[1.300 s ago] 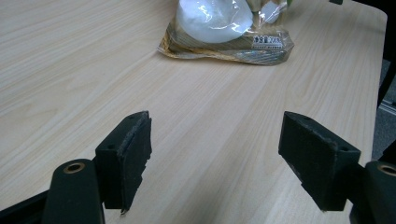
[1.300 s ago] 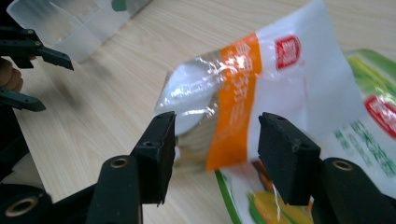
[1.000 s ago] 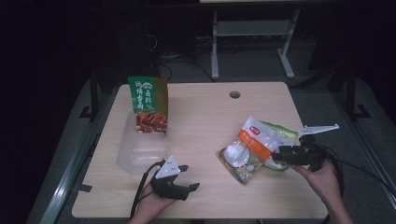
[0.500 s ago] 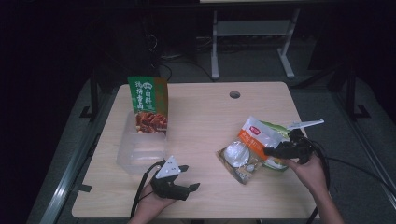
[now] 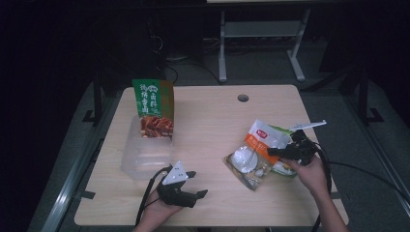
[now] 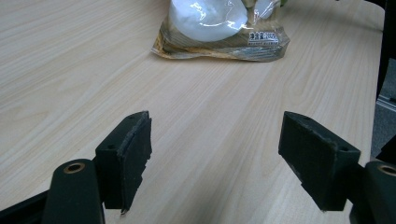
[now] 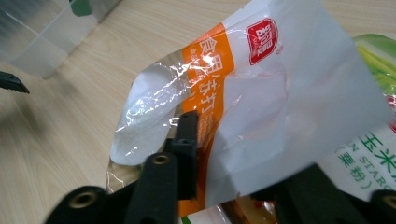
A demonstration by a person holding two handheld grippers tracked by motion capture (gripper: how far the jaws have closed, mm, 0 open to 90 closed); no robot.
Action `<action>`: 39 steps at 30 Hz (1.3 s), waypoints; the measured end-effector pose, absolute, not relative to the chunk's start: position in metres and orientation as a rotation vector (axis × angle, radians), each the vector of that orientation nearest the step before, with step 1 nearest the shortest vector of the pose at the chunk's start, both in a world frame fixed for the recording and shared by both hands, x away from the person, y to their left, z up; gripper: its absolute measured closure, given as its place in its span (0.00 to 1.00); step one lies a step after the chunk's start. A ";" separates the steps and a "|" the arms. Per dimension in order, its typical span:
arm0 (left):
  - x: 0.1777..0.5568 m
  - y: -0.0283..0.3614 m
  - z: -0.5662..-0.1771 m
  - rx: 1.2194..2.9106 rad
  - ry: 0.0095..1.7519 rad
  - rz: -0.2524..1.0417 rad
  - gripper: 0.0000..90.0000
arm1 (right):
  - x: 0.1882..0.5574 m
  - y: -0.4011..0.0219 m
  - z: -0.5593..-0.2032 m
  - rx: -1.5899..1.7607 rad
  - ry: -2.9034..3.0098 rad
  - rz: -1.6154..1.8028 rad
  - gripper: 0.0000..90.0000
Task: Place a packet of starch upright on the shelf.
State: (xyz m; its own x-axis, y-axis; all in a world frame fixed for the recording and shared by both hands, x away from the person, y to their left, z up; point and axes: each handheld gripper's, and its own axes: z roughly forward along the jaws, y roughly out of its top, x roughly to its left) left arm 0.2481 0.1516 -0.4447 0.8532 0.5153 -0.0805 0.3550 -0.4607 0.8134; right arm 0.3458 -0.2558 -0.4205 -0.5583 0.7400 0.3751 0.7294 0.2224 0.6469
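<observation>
With the right gripper (image 7: pixel 233 154) jaws just closing on the orange-and-white snack bag's (image 7: pixel 261 93) slippery film edge and the left gripper (image 5: pixel 181 186) jaws open, idle nearer the clear plastic bin (image 5: pixel 145 157), the bag may slide free on lifting.

High view overhead, far; claw views low, close; all share snack bag (image 5: pixel 256 145), probably.

light wood desk (image 5: pixel 212 121), rounded corners, round cable hole (image 5: pixel 243 98) near far edge, right of centre. clear plastic box (image 5: pixel 145 157) on desk near left edge, about midway between far and near edges; green snack pouch (image 5: pixel 154 108) stands upright at box's far end. pile of food packets near right edge: orange-and-white packet (image 5: pixel 258 140) on top, clear packet with white round pieces (image 5: pixel 246 162) toward desk centre, green-printed packet (image 5: pixel 283 133) at right. middle of desk bare wood.
</observation>
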 end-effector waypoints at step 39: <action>0.278 0.127 -0.428 2.019 0.684 0.175 0.33 | 0.325 -0.171 -0.353 0.732 2.640 1.411 1.00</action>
